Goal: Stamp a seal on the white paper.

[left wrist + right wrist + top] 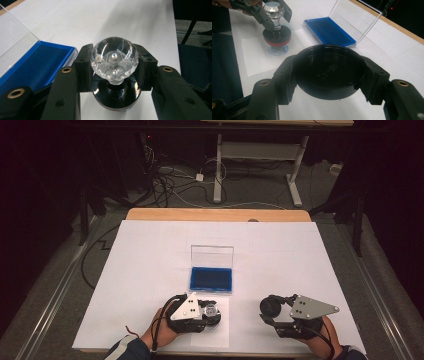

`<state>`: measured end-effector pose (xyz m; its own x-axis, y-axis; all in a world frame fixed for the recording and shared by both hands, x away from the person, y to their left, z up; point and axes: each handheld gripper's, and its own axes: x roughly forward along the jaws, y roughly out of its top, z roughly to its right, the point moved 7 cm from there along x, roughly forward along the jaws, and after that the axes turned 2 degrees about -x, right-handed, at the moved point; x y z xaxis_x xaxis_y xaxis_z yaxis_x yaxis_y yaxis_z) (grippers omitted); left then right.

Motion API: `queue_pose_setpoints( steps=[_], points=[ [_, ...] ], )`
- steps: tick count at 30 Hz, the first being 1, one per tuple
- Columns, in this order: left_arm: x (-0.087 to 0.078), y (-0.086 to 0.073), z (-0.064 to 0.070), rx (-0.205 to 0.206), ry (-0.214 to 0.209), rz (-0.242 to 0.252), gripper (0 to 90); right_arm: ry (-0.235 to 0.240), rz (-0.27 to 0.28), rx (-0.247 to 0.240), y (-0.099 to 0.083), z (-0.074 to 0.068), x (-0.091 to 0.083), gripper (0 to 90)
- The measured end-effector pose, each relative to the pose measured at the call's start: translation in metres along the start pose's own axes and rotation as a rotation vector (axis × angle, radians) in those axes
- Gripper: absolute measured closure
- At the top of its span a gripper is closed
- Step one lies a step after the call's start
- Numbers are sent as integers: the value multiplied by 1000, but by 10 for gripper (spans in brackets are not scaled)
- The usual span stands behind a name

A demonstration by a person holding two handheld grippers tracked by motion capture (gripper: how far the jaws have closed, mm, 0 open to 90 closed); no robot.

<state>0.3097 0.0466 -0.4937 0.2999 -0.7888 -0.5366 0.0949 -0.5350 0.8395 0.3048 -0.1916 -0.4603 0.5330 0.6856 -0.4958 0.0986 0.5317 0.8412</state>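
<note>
The stamp [276, 32] hangs just above a small sheet of paper [257, 58] near the front edge of the table, with a round blue print [278, 50] showing on the paper right beneath it. The left gripper [114, 61] has its jaws closed on the stamp's clear faceted knob [114, 58], probably because the knob is the narrowest part and lets the black base hang level over the paper. The right gripper [329, 72] clamps the stamp's round black cap [329, 71] by its rim, hollow side toward its camera, and holds it off to the right above the table; this looks like a way to keep the cap ready and out of the way while the stamping is done. The ink pad [211, 279] lies open behind the paper, its clear lid [212, 255] standing upright at the back so the blue pad is free to reach.

The table [150, 270] is covered in white, with a strip of bare wood [215, 215] along the far edge. Beyond it the room is dark, with loose cables [165, 182] on the floor and the white legs of another table [295, 180].
</note>
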Motion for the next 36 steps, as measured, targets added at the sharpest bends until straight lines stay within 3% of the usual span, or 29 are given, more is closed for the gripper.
queue_pose_setpoints(
  steps=[19,36],
  points=[
    [15,-16,5,9,-26,-62,541,4,0,-1,0,0,0,378],
    [15,-18,5,38,-17,-50,543,13,-4,0,0,-2,2,378]
  ],
)
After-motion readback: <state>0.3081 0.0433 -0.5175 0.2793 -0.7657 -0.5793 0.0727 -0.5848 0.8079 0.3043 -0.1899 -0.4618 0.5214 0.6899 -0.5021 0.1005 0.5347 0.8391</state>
